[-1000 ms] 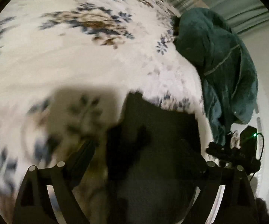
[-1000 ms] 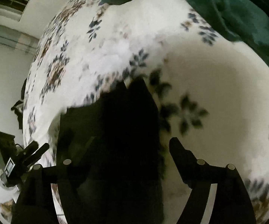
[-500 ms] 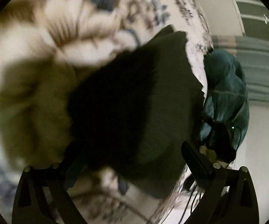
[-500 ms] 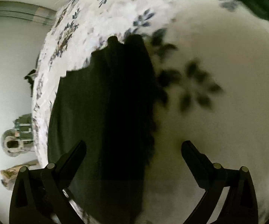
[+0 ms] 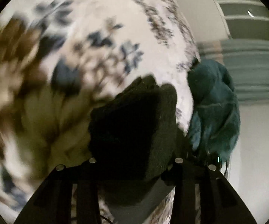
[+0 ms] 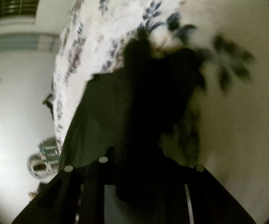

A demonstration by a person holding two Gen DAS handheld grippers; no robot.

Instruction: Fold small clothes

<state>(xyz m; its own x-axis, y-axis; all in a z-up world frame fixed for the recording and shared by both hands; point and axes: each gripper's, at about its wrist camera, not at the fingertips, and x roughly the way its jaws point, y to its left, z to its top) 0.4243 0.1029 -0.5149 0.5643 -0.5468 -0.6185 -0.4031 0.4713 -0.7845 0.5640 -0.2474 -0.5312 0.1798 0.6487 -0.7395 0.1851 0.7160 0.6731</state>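
A small dark garment (image 5: 134, 123) hangs bunched in front of the left wrist camera, over the white floral bedspread (image 5: 100, 43). My left gripper (image 5: 134, 168) has its fingers drawn close and is shut on the garment's near edge. In the right wrist view the same dark garment (image 6: 140, 102) stretches from my right gripper (image 6: 145, 166), which is shut on its near edge. The fingertips are hidden in the dark cloth in both views.
A teal garment pile (image 5: 214, 104) lies at the bed's far edge on the right. The floral bedspread (image 6: 227, 130) spreads right of the cloth. The bed edge, the floor and a small device (image 6: 44, 155) show left in the right wrist view.
Both grippers went from open over the flat garment to shut on it. The garment has lifted off the bedspread and bunched up. Both views have tilted and blurred.
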